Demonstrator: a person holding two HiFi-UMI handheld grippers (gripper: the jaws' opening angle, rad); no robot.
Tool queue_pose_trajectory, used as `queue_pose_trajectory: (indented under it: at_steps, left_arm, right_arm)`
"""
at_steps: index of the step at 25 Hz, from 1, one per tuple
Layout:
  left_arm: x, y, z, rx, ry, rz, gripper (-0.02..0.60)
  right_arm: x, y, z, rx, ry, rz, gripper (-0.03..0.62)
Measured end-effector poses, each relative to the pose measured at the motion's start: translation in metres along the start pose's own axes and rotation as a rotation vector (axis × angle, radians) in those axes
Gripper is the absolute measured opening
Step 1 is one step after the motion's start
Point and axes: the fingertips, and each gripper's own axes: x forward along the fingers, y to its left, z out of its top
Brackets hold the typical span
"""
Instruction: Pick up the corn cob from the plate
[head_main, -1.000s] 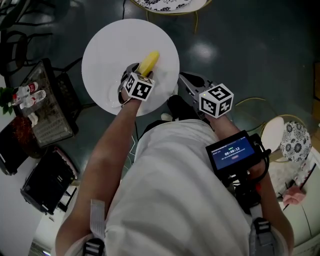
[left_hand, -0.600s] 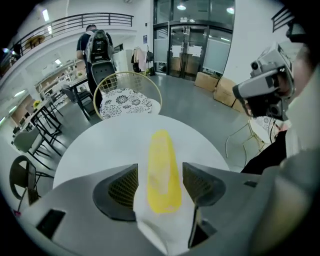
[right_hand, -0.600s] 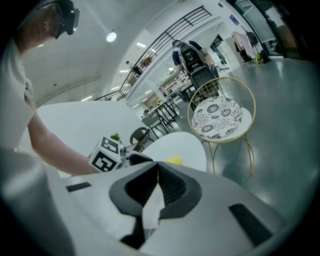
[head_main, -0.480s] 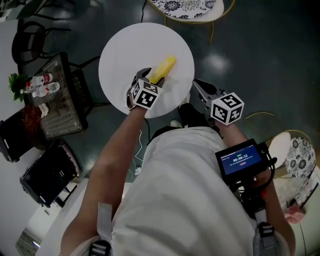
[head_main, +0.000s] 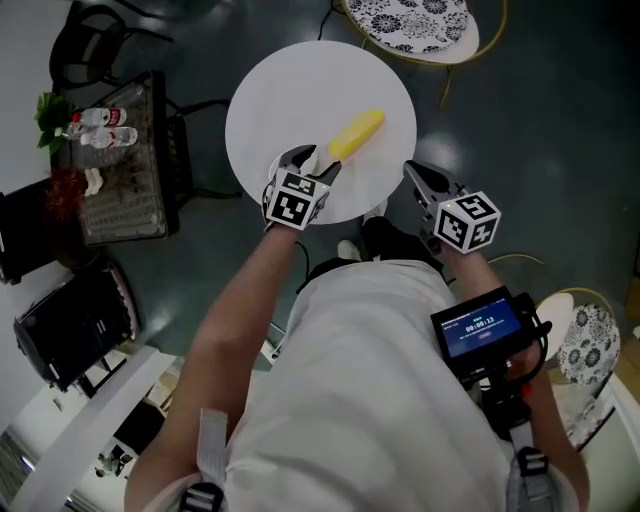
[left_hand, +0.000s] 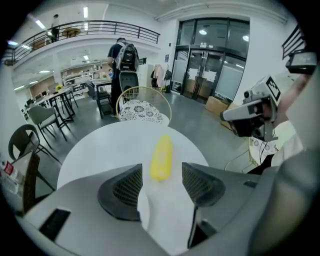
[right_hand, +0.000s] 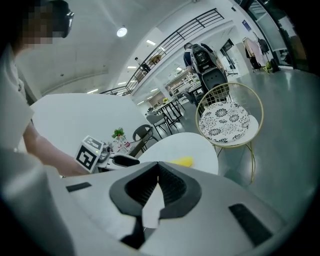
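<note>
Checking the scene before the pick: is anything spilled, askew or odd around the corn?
Nothing is spilled or damaged. One oddity: the corn cob lies on its side straight on the round white table, and no plate can be made out beneath it. The left hand-held gripper is open at its near end.
</note>
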Motion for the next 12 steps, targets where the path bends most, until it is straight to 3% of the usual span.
queue_pose_trajectory:
  at_steps: [6,12]
  left_arm:
    - [-0.069,-0.017,-0.034,-0.107,-0.132,0.022,0.256]
    - [-0.129,-0.028,-0.075,-0.219,-0.227,0.071,0.166]
  right_arm:
    - [-0.004,0.049,-0.003,-0.066,-0.015,0.017,0.008]
    - [-0.014,0.098,-0.018,-0.129,-0.016,0.053,0.009]
